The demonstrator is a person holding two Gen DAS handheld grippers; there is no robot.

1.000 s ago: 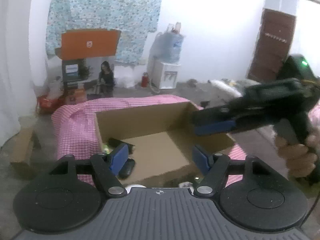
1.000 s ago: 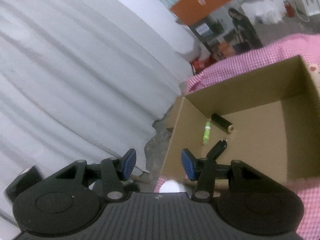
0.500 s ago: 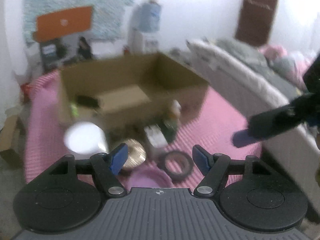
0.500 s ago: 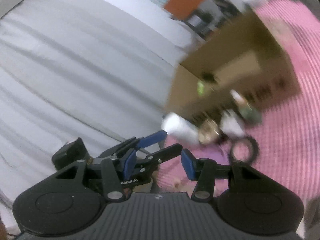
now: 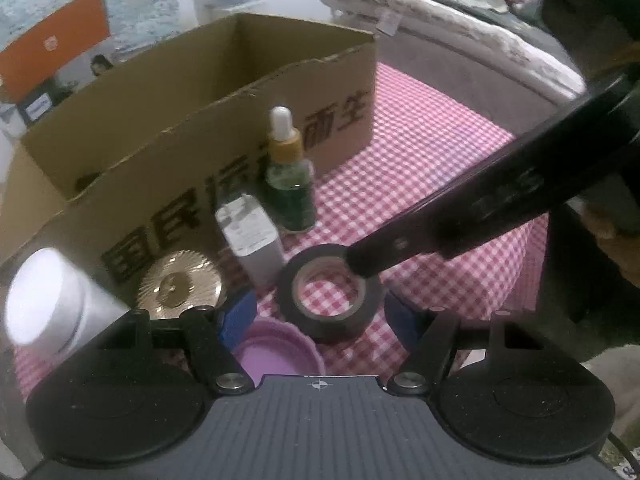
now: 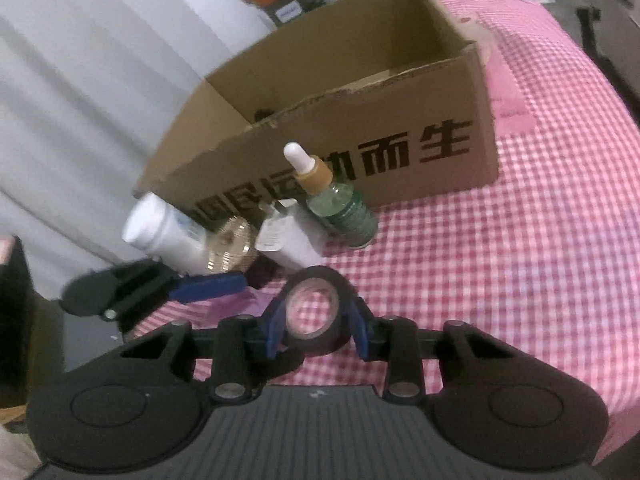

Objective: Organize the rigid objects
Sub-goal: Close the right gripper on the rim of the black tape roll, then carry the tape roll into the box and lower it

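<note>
My right gripper [image 6: 316, 330] is closing on the black tape roll [image 6: 316, 312], which lies flat on the pink checked cloth [image 6: 500, 260] just in front of the cardboard box [image 6: 360, 152]; pads flank its outer wall, contact not clearly made yet. Best to squeeze square across the roll, then lift clear of the white charger [image 6: 286, 246] and dropper bottle [image 6: 340, 208] before going over the box rim. Both grippers pitch steeply down. Left gripper [image 5: 320, 320] open, empty, hovering beside the roll above the purple lid [image 5: 276, 350].
</note>
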